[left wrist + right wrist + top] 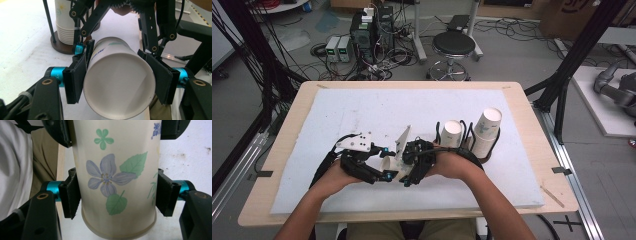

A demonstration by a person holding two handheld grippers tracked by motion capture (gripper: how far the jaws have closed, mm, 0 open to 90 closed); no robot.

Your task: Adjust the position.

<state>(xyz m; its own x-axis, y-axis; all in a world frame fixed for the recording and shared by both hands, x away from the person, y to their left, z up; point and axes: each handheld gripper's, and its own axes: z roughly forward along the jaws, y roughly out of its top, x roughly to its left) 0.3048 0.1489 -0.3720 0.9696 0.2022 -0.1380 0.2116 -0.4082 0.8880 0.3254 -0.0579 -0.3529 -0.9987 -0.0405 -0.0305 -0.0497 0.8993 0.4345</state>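
1. Grippers meet near the front middle of the table [287, 165], both on one flowered paper cup [388, 165] held lying on its side just above the white mat [362, 110].
2. Left gripper [117, 82] pinches the cup at its bottom end; right gripper [117, 195] clamps the printed wall close to the rim.
3. Judging by this, one cup is out of the stock and a handover or pull-apart is underway.
4. Farther right, the cup rack [472, 145] carries a short stack [451, 134] and a taller stack [486, 131], so placing the held cup remains.
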